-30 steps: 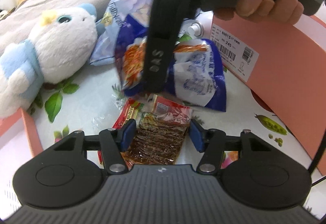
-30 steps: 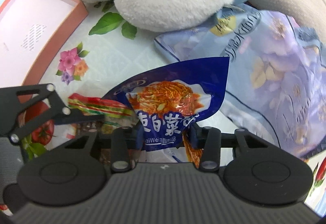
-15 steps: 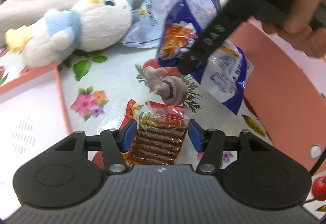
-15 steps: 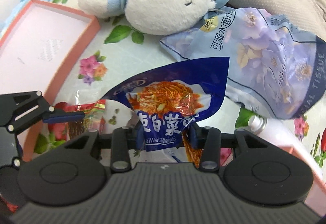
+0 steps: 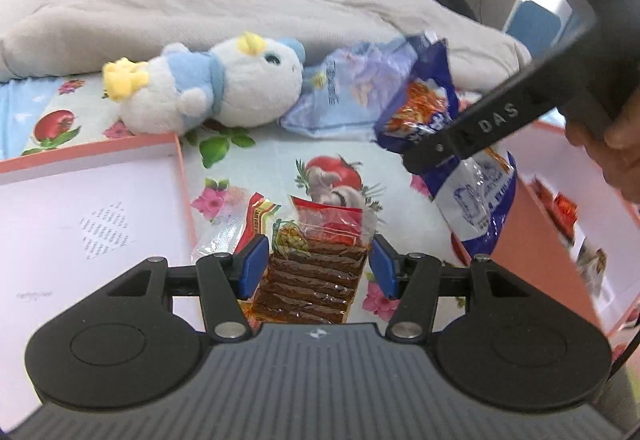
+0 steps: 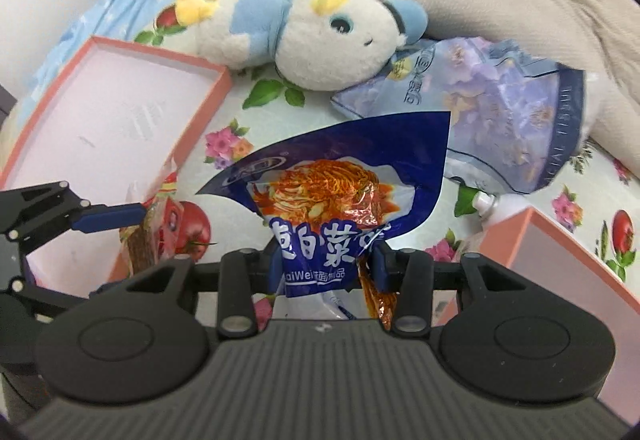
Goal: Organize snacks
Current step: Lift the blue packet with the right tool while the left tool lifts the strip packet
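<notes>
At the far left lies a shallow pink-rimmed cardboard box lid with a pale inside [image 5: 92, 208], flat on the flower-and-vegetable printed cloth [image 5: 248, 168]. Behind its far corner a white and blue plush toy with yellow tufts [image 5: 216, 96] lies on its side, touching a pale lilac flowered tissue pack [image 6: 508, 108] to its right. In the middle, the left gripper [image 5: 316, 266] has its blue-padded jaws closed partway on a clear packet of dark brown strips with a red top [image 5: 316, 264], which is lifted above the cloth; a second red and yellow sachet [image 5: 248, 220] shows just beside it on the left. Further right, the right gripper [image 6: 326, 266] has its jaws pressed against the lower part of a dark blue and white foil kimchi snack bag [image 6: 340, 196], held up in the air beside the wall of a second pink box [image 5: 548, 240]. A white bottle tip [image 6: 490, 204] pokes out near that box's far corner.
</notes>
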